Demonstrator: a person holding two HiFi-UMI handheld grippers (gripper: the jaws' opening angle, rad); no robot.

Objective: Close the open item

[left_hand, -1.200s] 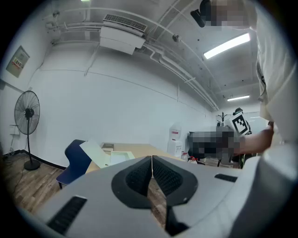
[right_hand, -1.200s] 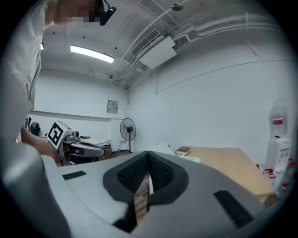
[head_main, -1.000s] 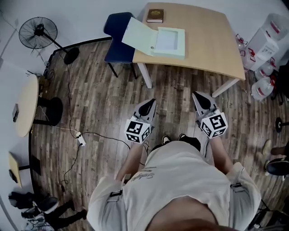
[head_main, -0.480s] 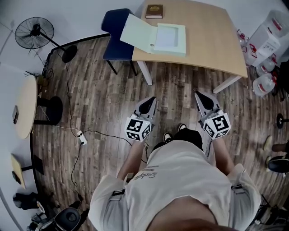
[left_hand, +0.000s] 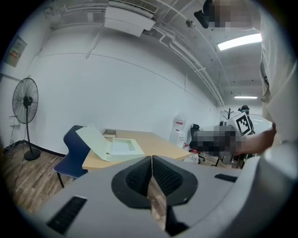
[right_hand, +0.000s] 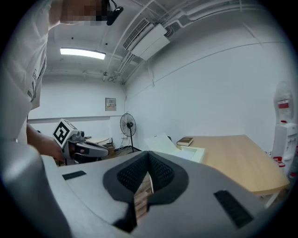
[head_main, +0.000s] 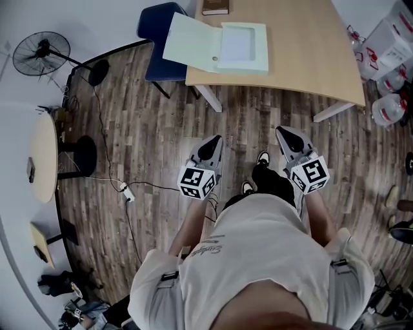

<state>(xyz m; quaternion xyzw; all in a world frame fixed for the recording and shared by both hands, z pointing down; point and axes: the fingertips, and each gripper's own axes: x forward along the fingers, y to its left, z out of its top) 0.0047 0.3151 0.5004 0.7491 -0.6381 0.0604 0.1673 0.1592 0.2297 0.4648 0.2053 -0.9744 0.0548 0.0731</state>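
Observation:
A pale green flat box (head_main: 242,48) lies open on the wooden table (head_main: 310,58), its lid (head_main: 189,40) folded out over the table's left edge. The left gripper view shows the same box (left_hand: 124,147) and lid (left_hand: 94,140) ahead. It is also in the right gripper view as the box (right_hand: 188,153), left of centre. My left gripper (head_main: 211,147) and right gripper (head_main: 287,137) hover over the floor, well short of the table. Each has its jaws pressed together with nothing between them, as seen at the left gripper (left_hand: 152,161) and right gripper (right_hand: 148,158).
A brown book (head_main: 215,8) lies at the table's far edge. A blue chair (head_main: 155,29) stands under the lid. A fan (head_main: 42,51), a round side table (head_main: 42,155) and a power strip with cable (head_main: 127,192) are at the left. Water bottles (head_main: 387,84) stand at the right.
The person has stepped toward the table, so it and the open box sit nearer and higher in the head view. Both grippers keep their shut pose.

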